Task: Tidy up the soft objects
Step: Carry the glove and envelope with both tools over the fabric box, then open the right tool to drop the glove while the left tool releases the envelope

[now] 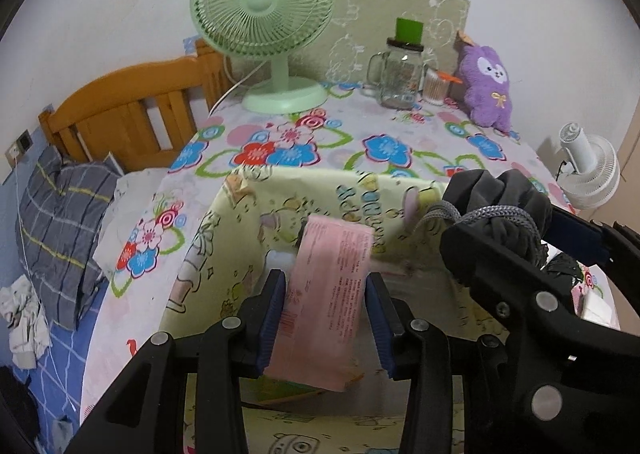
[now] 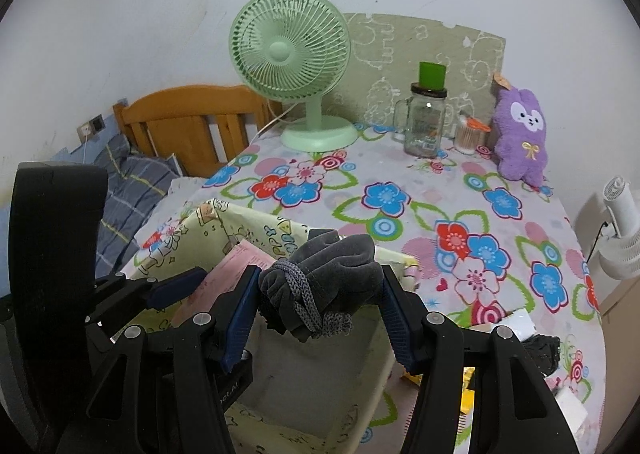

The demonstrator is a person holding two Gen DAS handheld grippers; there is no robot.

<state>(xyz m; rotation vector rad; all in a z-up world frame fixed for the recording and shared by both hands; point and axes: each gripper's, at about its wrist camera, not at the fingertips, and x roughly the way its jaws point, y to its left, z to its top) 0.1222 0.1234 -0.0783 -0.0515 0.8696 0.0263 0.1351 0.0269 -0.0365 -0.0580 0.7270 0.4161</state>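
A yellow fabric bin (image 2: 352,406) printed with cartoon figures stands at the near edge of the tabletop (image 2: 440,189), its grey inside mostly bare in the right wrist view. Both grippers hang over its open mouth. The left gripper (image 1: 326,306) is clamped on a flat pink packet (image 1: 328,294), the blue pads pressing its two long edges, with the packet's lower end hanging toward the bin. The right gripper (image 2: 320,294) is clamped on a bundled grey cloth pouch (image 2: 332,274) tied with a braided grey cord (image 2: 304,294); the bundle sits above the bin's middle, just beside the pink packet.

The tabletop wears a cloth of blue, red and pink flowers. At its far edge, against the wall, stand a pale green fan (image 2: 292,69), a glass jar (image 2: 424,121) with a handle and a green cap, a small tub of cotton swabs (image 2: 468,137) and a purple plush toy (image 2: 520,133) leaning upright. A torn patterned sheet (image 2: 420,53) is stuck to the wall behind them. To the left lies a bed with a wooden headboard (image 1: 128,109) and a grey checked pillow (image 1: 60,230). A small white fan (image 2: 624,230) is at the right edge.
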